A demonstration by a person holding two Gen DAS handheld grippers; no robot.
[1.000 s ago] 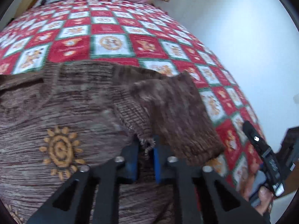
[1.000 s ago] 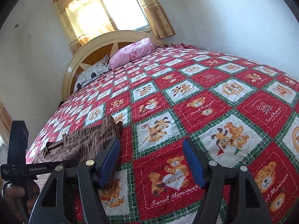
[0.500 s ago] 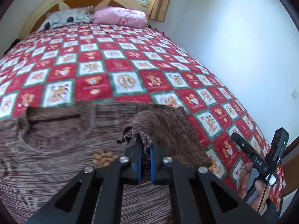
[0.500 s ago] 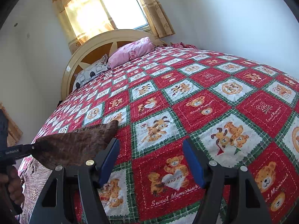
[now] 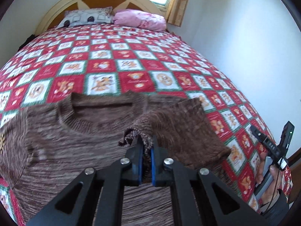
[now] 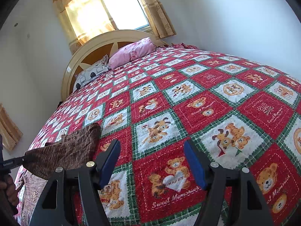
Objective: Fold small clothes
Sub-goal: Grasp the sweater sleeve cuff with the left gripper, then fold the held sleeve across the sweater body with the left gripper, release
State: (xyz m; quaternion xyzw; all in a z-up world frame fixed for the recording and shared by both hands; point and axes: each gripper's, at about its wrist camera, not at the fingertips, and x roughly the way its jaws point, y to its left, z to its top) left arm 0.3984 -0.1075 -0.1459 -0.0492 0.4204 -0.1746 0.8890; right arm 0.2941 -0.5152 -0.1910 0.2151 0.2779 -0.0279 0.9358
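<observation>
One brown knitted sweater (image 5: 79, 143) is seen spread across the near part of a bed (image 5: 131, 60), its neckline turned toward the headboard (image 5: 97, 0) and its long axis running from the bed's foot toward the pillows. The sleeve (image 5: 184, 128) on the right of the left wrist view is lifted off the cover, its ribbed cuff clamped between the fingers of the left gripper (image 5: 145, 150), which are pressed together on the knit. The sleeve is draped diagonally from the shoulder down to the cuff — folded partway over the sweater's body. The right gripper (image 6: 152, 162) is held over the bare bedspread, just beside the sweater, its blue-padded fingers apart with nothing between them. The bed is covered by a red, white and green patchwork bedspread (image 6: 207, 103) printed with teddy bears. A grey patterned pillow (image 5: 86, 17) and a pink pillow (image 5: 139, 18) are set against the cream, arched headboard — a curtained window (image 6: 122, 5) is seen above it, between pale walls.
</observation>
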